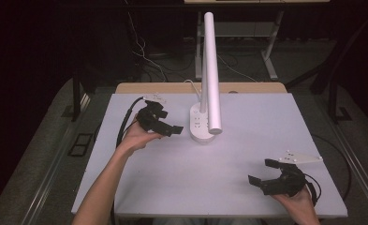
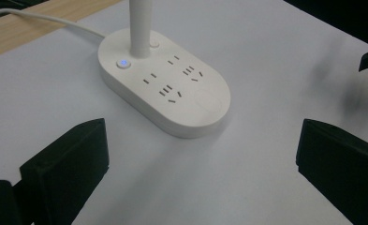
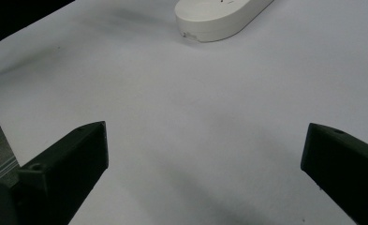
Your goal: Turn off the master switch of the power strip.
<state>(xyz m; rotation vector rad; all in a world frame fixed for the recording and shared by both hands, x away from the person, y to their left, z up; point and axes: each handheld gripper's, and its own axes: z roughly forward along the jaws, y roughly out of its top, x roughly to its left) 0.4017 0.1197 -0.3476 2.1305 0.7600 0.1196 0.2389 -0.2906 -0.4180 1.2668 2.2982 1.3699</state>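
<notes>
Presently, the desk lamp base (image 1: 201, 123), a white oval unit with socket outlets on its top face, stands on the white counter (image 1: 228, 187) toward the far middle. Its white stem rises from the rear of the base, and the long lamp head (image 1: 211, 70) runs forward above it. A small button (image 2: 122, 63) beside the stem glows blue in the left gripper view. A white cable (image 2: 41, 19) leaves the base toward the wooden far edge.

The left gripper (image 1: 174, 130) sits just beside the base on its left, jaws spread wide and grasping nothing; the base lies ahead of the jaws, apart from both. The right gripper (image 1: 262, 172) is held at the near right corner of the counter, well apart from the lamp, jaws likewise spread and vacant.
</notes>
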